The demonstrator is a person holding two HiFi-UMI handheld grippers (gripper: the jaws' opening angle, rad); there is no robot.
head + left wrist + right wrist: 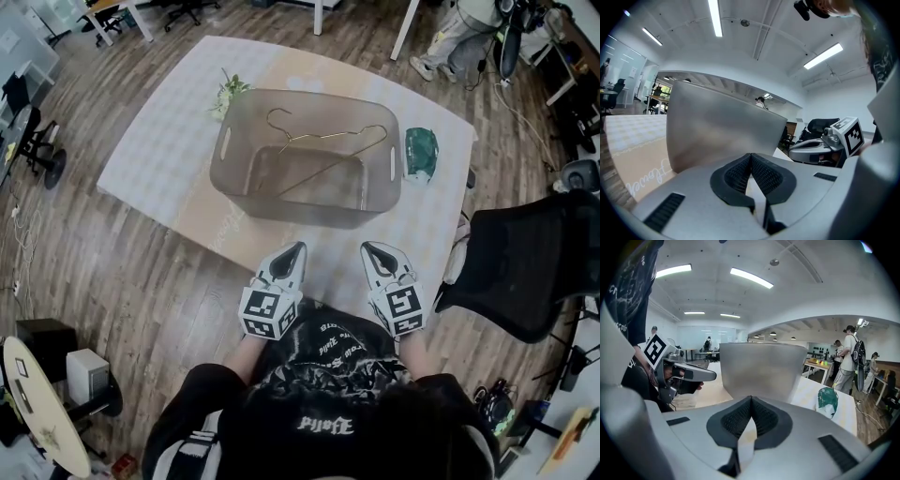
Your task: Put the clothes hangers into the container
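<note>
Both jaw pairs are pressed together with nothing in them: the left hand-held gripper (292, 255) and the right hand-held gripper (372, 253) hover side by side just short of the container's near wall, over the near edge of the bench (169, 159). The clothes hangers (323, 138) lie inside the container (225, 141). They are thin gold wire ones, at least two as far as I can make out, tangled loosely, with one propped up toward the far rim. I see no hanger outside the container, so I judge the job done or nearly so, and the risks from here are mostly of undoing it. If I push forward, the closed tips would meet the near wall first. The container looks light, so it could slide toward the small plant (228, 94) at its far left corner. If I reach inside, a jaw could catch a hook or a wire shoulder, and the tangled hangers might all lift out together. The propped one could tip over the rim if the container is jolted. A careless swing of the right hand-held gripper could also knock the green packet (421, 153), which lies just beside the container's right wall.
</note>
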